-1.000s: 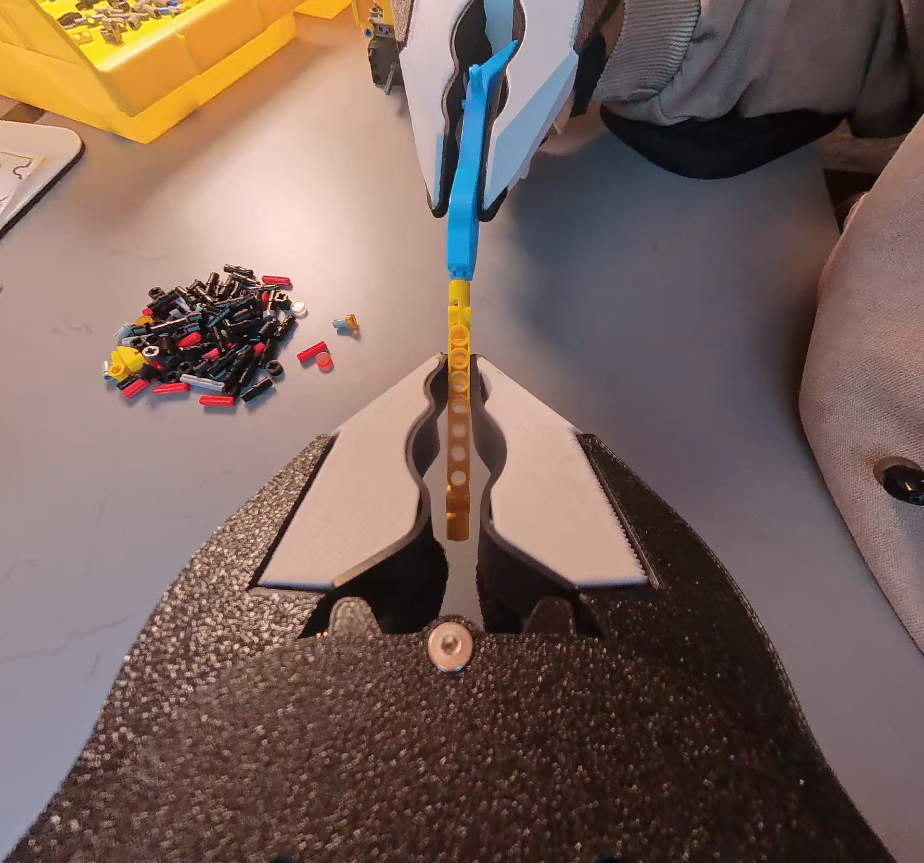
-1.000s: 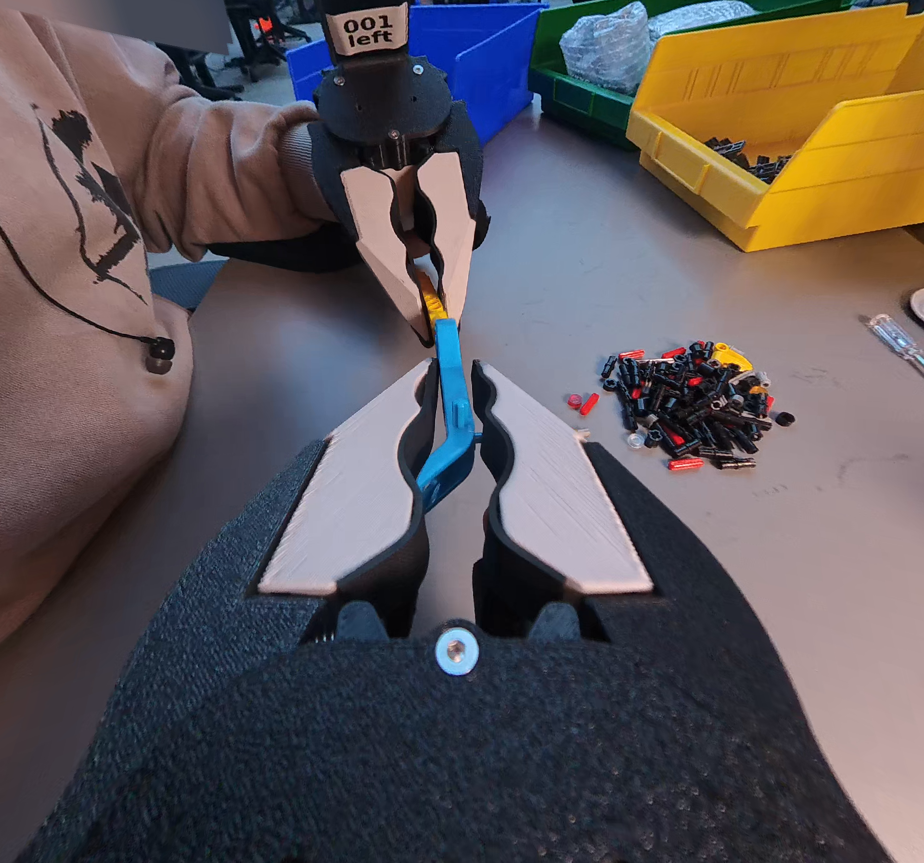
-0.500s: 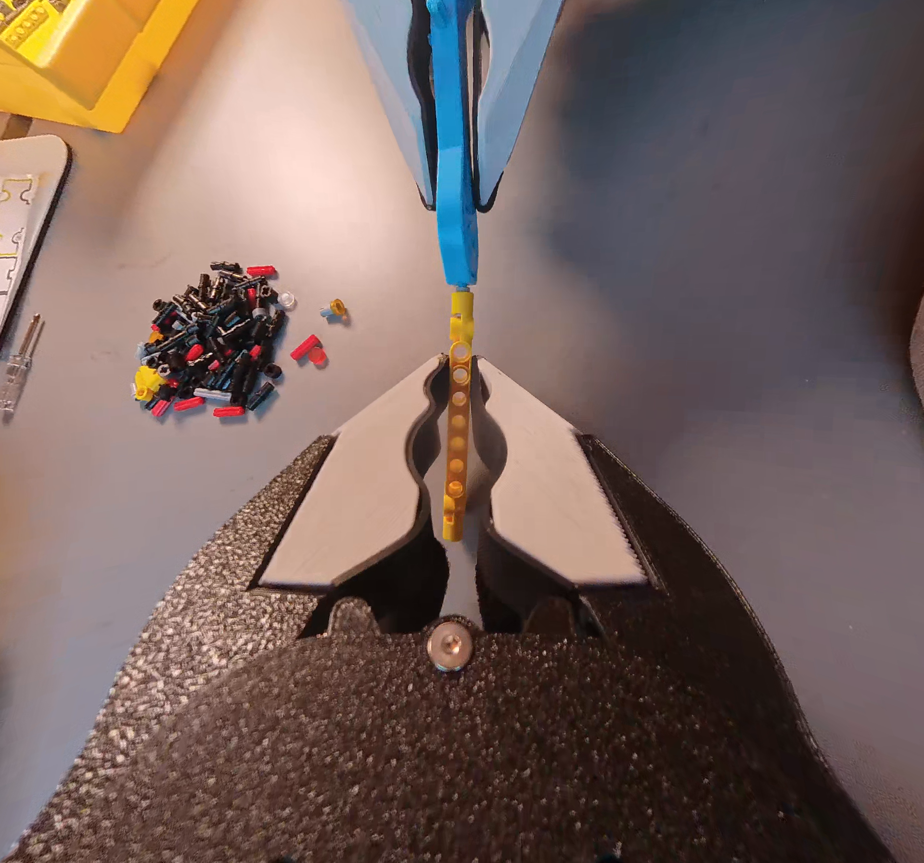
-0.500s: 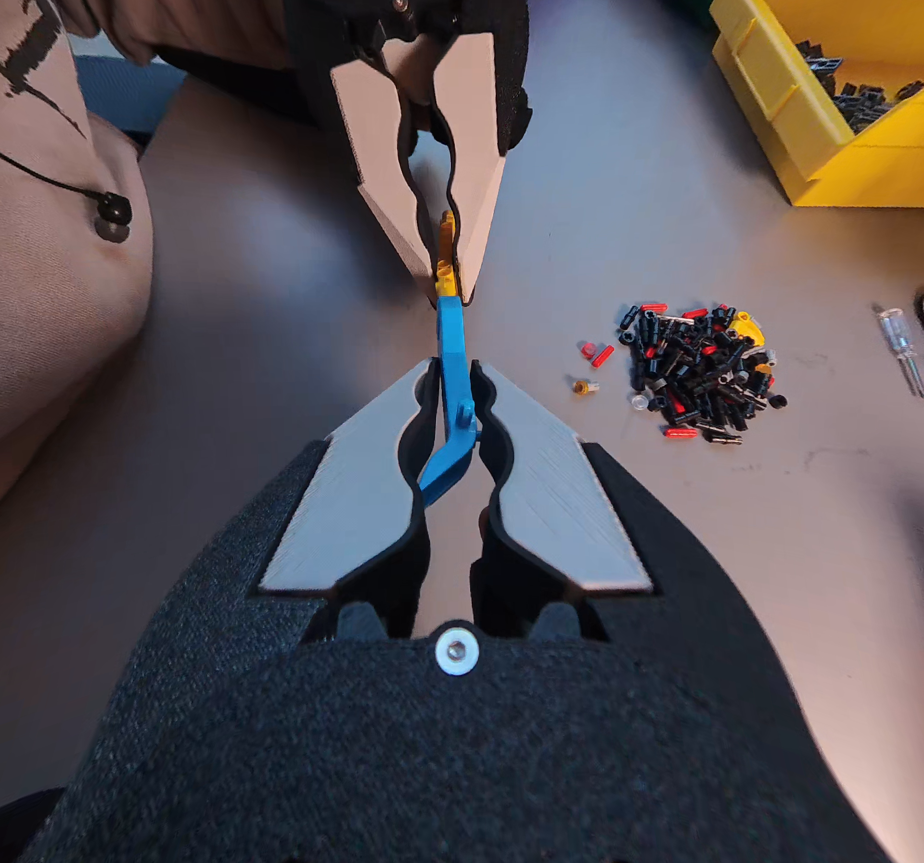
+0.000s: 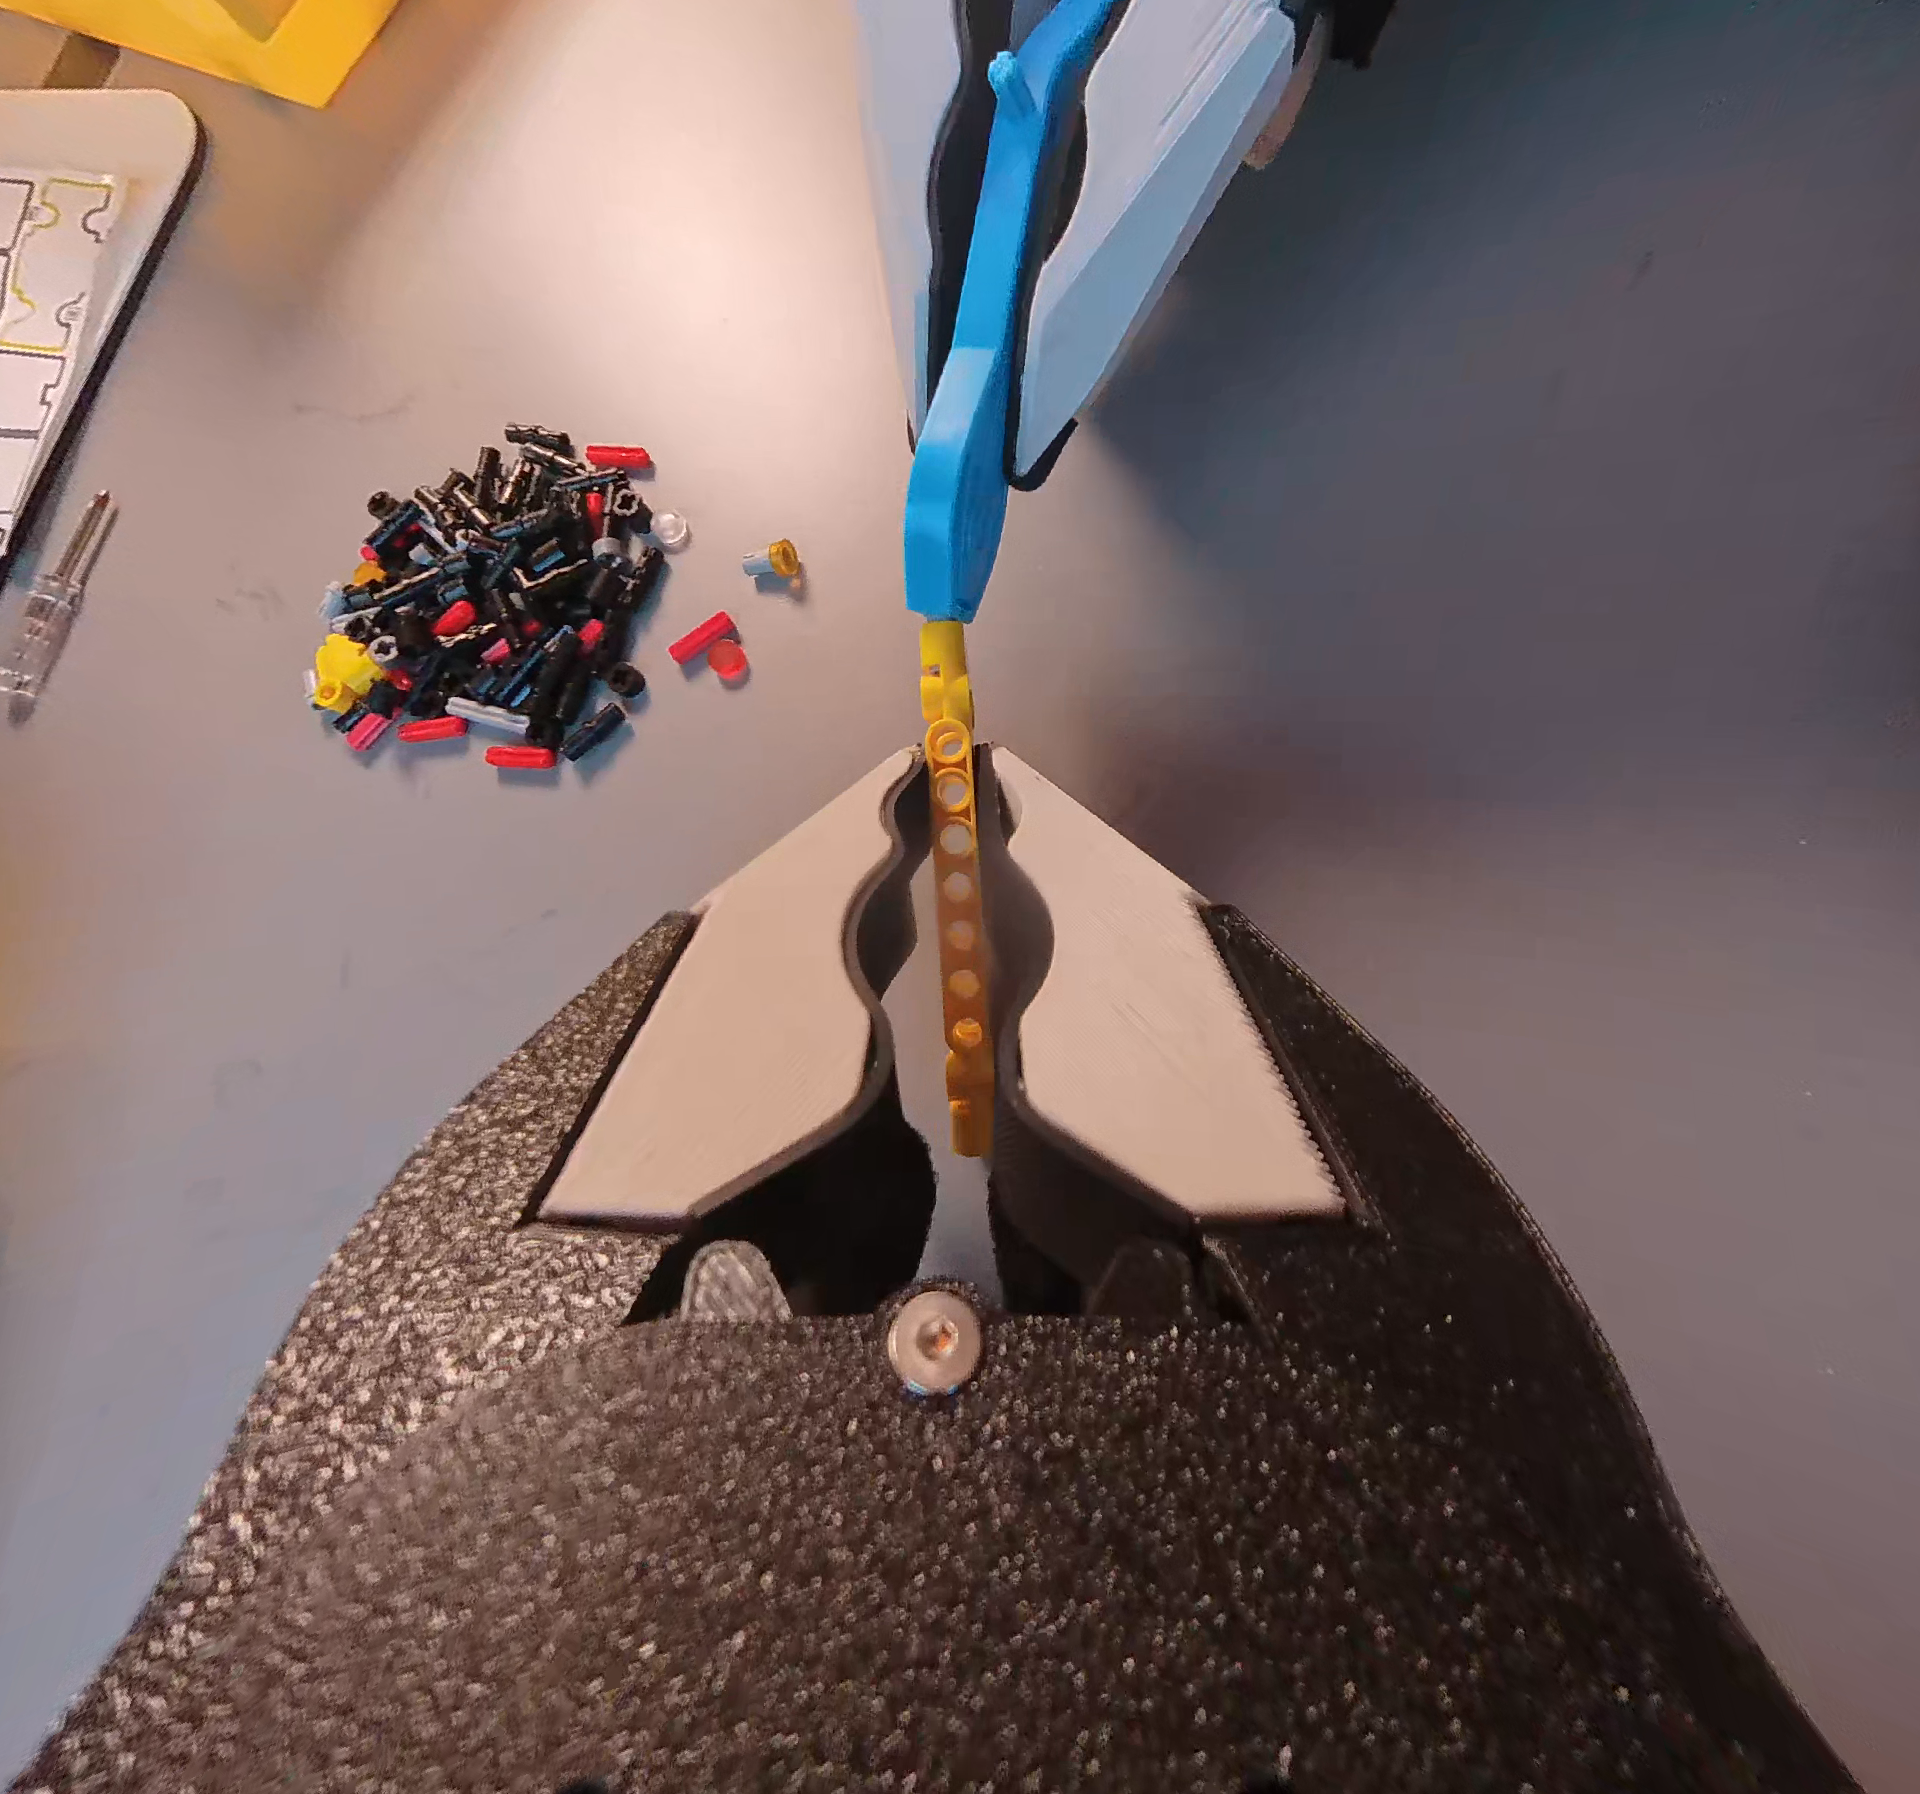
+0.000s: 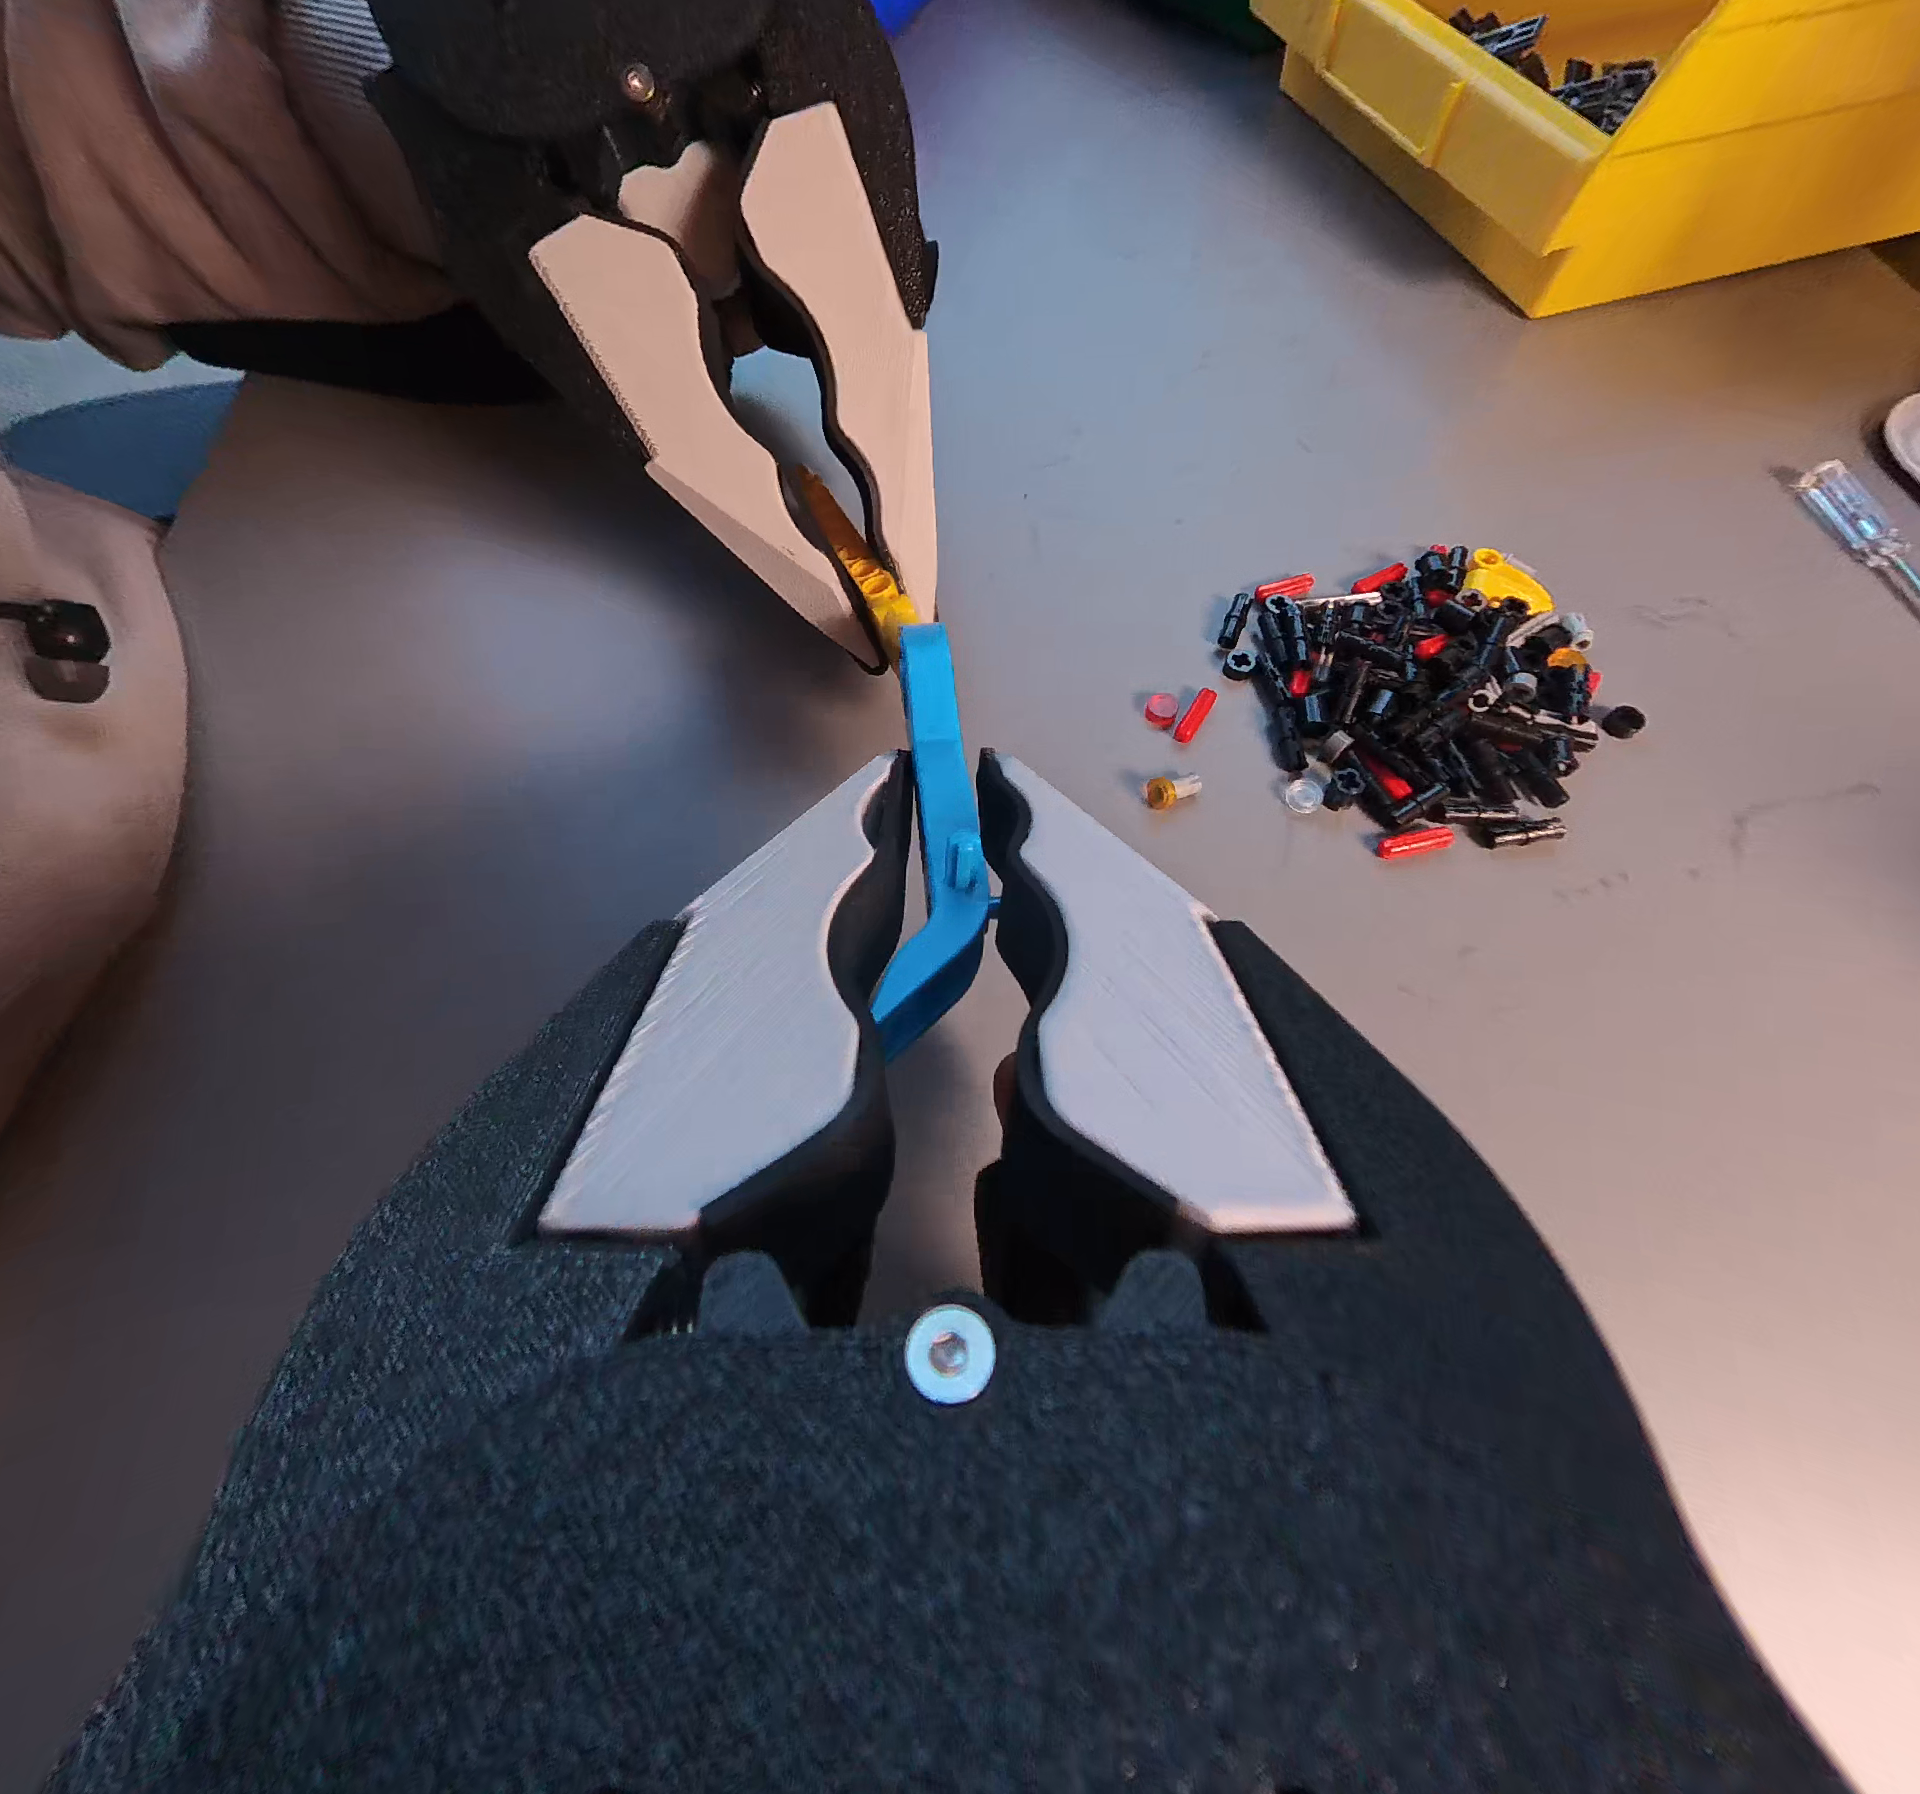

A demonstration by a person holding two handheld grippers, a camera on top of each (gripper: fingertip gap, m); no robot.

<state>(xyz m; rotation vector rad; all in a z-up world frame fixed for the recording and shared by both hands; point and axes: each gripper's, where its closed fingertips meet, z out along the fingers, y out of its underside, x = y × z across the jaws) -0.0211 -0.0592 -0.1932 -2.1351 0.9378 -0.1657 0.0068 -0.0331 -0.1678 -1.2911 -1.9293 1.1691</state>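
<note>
My left gripper (image 5: 954,757) is shut on a yellow beam with holes (image 5: 958,913), held edge-up above the grey table. A small yellow connector (image 5: 943,669) sticks out of the beam's far end. My right gripper (image 6: 943,762) is shut on a bent blue lever tool (image 6: 940,861). The tool's flat tip (image 5: 951,529) touches the yellow connector. In the right wrist view the left gripper (image 6: 899,643) faces mine, with the yellow beam (image 6: 862,570) between its fingers. In the left wrist view the right gripper (image 5: 977,456) comes in from the top.
A pile of small black, red and yellow pins (image 5: 499,601) lies on the table (image 5: 1455,705), also in the right wrist view (image 6: 1423,705). Loose red pins (image 6: 1184,714), a clear-handled screwdriver (image 6: 1860,523), yellow bins (image 6: 1558,82) and a sheet (image 5: 62,269) lie around. A person's sleeve (image 6: 156,134) is at left. There is about 5 cm between the tips of the two grippers.
Both grippers have tilted and shifted while staying joined at the tool tip and connector. The right gripper now leans in from the upper right in the left wrist view. Both grips are unchanged.
</note>
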